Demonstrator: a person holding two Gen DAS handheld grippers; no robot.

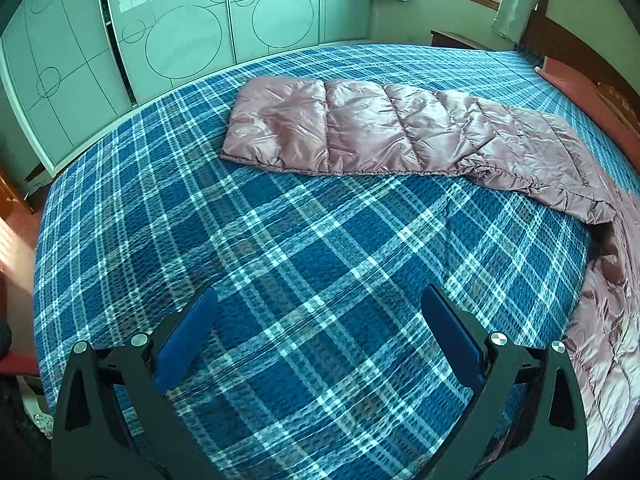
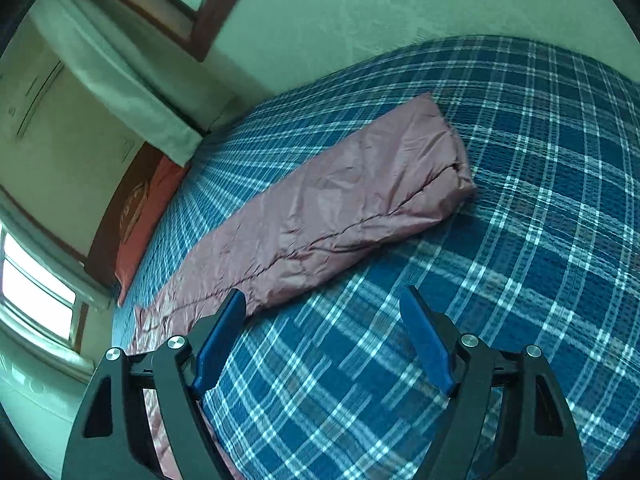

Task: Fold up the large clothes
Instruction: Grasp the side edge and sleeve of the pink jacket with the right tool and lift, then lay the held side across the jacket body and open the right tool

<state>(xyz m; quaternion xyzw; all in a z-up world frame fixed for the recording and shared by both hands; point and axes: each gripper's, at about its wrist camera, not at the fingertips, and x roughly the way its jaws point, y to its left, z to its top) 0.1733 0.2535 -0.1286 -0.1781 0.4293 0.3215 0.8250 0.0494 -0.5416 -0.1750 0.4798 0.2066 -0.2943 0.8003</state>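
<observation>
Left wrist view: left gripper (image 1: pixel 318 300) at bottom centre, jaws spread wide, nothing between them, only blue plaid bedspread (image 1: pixel 280 240) under the tips. Pink quilted garment (image 1: pixel 360 132) lies flat across upper middle of frame, long axis running left to right, then bending down the right edge toward lower right. Squared end at upper centre-left, well apart from the gripper; the part at lower right edge is nearer. Wardrobe doors (image 1: pixel 180 32) behind, upper left. Right wrist view: right gripper (image 2: pixel 324 304) bottom centre, jaws apart and empty. Garment (image 2: pixel 320 216) here is a long strip running diagonally from lower left up to centre right, folded end at right of centre. Its lower-left stretch passes just behind the left finger (image 2: pixel 220 340); can't tell whether it touches. Judgement: right gripper is nearer the cloth, so the next grab likely goes left of its tips, onto the near long edge.
</observation>
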